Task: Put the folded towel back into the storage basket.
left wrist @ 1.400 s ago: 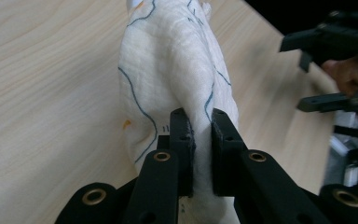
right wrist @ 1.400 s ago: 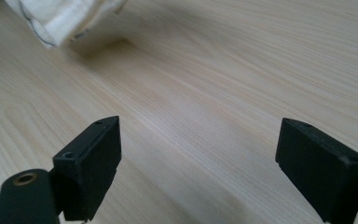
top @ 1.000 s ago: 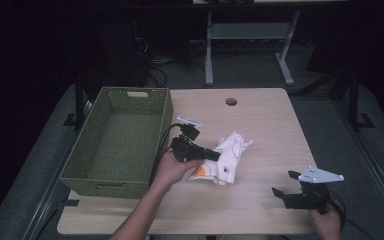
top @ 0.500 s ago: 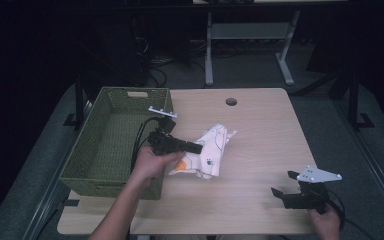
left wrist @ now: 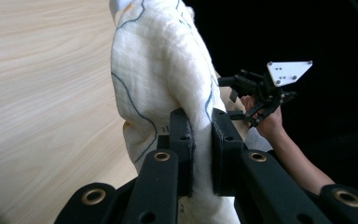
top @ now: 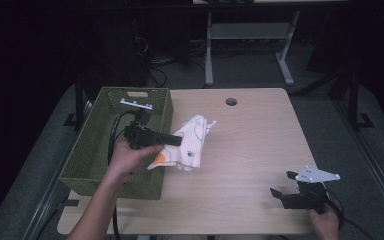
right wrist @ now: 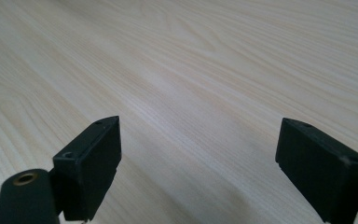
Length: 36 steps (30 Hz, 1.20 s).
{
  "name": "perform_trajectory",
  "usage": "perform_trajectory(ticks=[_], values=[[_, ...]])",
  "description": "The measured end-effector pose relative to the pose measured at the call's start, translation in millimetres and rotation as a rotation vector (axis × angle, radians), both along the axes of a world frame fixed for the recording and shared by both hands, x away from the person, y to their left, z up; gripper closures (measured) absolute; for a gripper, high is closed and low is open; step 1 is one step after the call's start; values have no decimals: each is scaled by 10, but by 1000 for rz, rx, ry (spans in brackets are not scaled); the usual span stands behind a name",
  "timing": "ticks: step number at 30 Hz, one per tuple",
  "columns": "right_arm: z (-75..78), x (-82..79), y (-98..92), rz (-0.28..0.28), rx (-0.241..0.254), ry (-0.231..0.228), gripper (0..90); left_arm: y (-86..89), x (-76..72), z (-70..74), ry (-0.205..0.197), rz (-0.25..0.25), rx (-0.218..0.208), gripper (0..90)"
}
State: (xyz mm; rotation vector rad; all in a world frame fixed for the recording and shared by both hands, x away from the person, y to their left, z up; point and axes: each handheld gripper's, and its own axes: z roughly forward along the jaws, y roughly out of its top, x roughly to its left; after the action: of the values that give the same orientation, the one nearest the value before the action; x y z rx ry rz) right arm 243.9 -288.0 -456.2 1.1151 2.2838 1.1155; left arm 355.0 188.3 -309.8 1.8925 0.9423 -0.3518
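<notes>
Fingers of the left gripper [left wrist: 200,154] are pinched on a fold of the white cloth [left wrist: 161,79], which hangs lifted at centre-left of the high view, just beside the green woven basket [top: 87,160]; the right gripper [top: 291,192] rests at the lower right, its jaws spread wide over bare wood with nothing between them. Judging from the small bite of fabric held, the cloth could slip free if swung, and its trailing lower edge (orange-marked, near the basket's rim) could catch on the wicker and drag. Beneath it all, the pale wooden table [top: 260,150] spans the middle of the frame, a round cable hole [top: 231,102] near its far edge. Beyond, the room is dark, with a metal stand [top: 250,35] at upper centre.
</notes>
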Motion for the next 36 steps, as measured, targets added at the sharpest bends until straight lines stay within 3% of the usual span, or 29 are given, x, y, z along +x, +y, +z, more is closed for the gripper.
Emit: perform_trajectory(ticks=[5,24,36], values=[[2,1,14,1,-5,4,137,173,-3,24,3,22,-15,826],[-7,14,33,1,-13,9,137,690,-59,96,-11,78,25,825],[-24,35,33,-6,-8,15,137,988,-28,63,6,123,26,825]])
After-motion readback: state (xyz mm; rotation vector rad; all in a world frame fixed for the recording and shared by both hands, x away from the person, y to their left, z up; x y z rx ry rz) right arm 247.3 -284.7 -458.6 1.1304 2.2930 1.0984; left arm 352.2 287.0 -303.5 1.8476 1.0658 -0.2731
